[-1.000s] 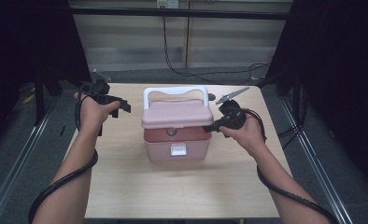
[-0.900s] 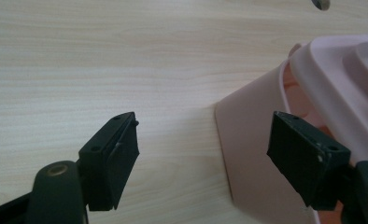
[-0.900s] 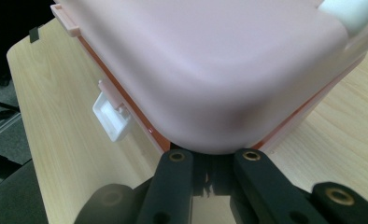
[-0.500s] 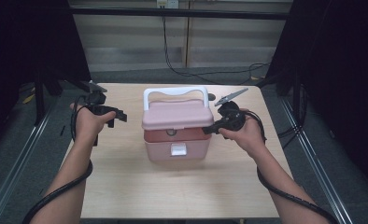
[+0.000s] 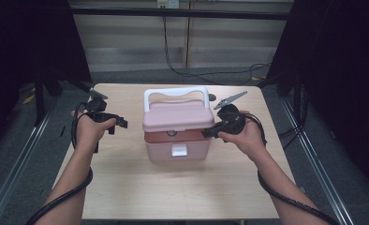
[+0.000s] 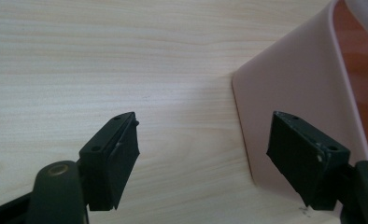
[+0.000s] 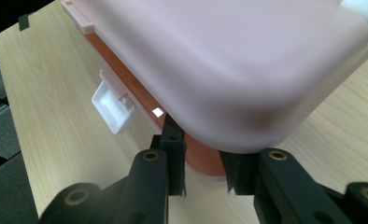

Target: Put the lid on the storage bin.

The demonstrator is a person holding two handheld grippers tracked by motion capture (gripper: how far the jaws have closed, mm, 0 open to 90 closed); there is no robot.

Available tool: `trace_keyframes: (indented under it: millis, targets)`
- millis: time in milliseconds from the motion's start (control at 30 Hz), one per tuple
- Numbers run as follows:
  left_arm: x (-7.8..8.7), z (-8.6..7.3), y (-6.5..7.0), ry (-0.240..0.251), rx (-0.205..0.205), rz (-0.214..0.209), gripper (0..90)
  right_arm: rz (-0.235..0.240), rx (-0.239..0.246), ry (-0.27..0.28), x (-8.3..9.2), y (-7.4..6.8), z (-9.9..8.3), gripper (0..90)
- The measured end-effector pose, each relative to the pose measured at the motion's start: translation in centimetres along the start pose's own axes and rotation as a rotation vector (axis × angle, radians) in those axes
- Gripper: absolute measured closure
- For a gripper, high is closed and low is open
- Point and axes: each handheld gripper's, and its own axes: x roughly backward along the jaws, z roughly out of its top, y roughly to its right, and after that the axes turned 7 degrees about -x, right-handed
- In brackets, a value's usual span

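A light wooden table (image 5: 126,197) is standing in the middle of the scene, and soft light is falling on its pale grain. Dark grey floor (image 5: 23,154) is lying around it on the left and right sides. Metal rails (image 5: 14,164) are running along the floor at both sides, from near to far. Black curtains (image 5: 28,42) are hanging at the far left and far right, keeping those corners very dark. A grey panelled wall (image 5: 126,42) is closing the far side, with a dark bar (image 5: 182,13) crossing near its top. Black cables (image 5: 173,51) are hanging down this wall and lying on the floor beyond the table.
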Motion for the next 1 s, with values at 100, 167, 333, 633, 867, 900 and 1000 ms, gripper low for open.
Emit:
trace_keyframes:
  millis: [100,167,333,633,867,900,1000]
  targets:
    - [-0.1,-0.2,-0.1,-0.004,0.005,-0.001,24.5,0.003,0.007,0.006,0.0,-0.1,-0.2,70.9]
    - [-0.2,-0.4,-0.2,-0.004,0.0,0.002,24.5,-0.003,0.003,0.008,0.0,-0.1,-0.3,70.2]
    - [-0.5,-0.7,-0.2,-0.01,0.016,-0.001,24.7,-0.008,-0.003,0.012,0.3,-0.2,-0.2,67.1]
    - [-0.9,-0.9,-0.2,-0.023,0.011,-0.007,24.8,-0.025,-0.002,0.002,0.7,-0.2,0.1,63.1]
    - [-1.6,-1.3,-0.2,-0.034,0.023,-0.02,24.8,-0.043,-0.013,-0.005,0.9,0.1,0.2,56.0]
    - [-1.6,-1.4,-0.3,-0.034,0.019,-0.02,24.9,-0.047,-0.005,-0.006,1.0,0.1,0.2,57.1]
    - [-1.8,-1.4,-0.3,-0.04,0.021,-0.022,25.1,-0.055,-0.006,-0.001,1.2,0.2,0.1,68.4]
